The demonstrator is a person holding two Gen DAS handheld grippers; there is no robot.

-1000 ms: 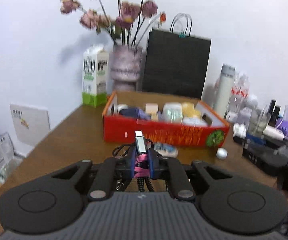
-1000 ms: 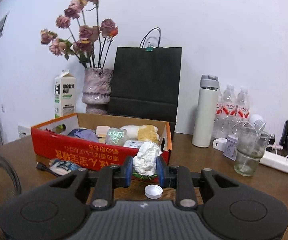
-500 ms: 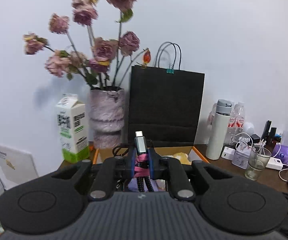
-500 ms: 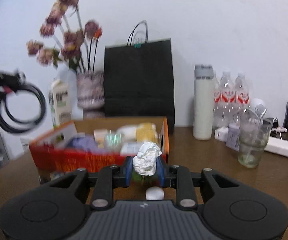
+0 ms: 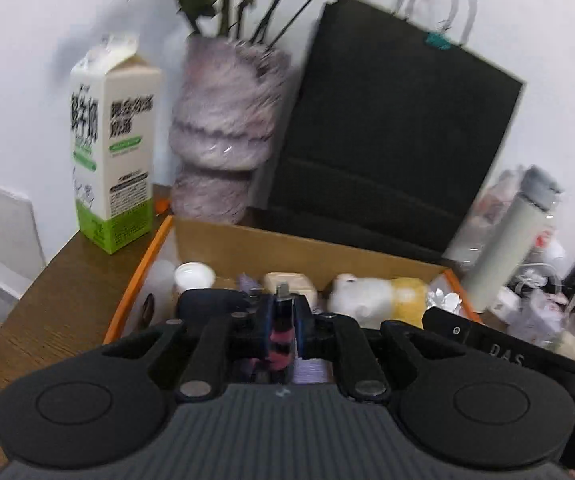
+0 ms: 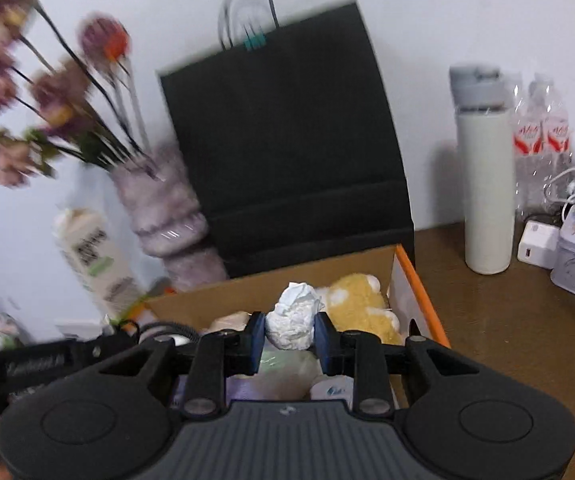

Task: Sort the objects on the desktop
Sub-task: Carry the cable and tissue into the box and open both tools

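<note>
Wooden desk [image 6: 499, 320] carries my orange-rimmed box [image 6: 423, 292] holding a plush toy [image 6: 357, 300], white cap [image 5: 194, 276], soap bar [image 5: 287, 280]. My left gripper [image 5: 281, 322] is clamped on a cable plug [image 5: 281, 312]; right gripper [image 6: 290, 334] jaws are opening, tissue ball [image 6: 293, 316] between them.

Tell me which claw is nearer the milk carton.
Left. The left claw, shut on a cable, sits over the box's end close to the milk carton. The right claw, holding a paper wad, is over the far end.

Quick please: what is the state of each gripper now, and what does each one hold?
Left gripper: shut on the coiled cable.
Right gripper: jaws opening, crumpled tissue between them, above the box.
</note>
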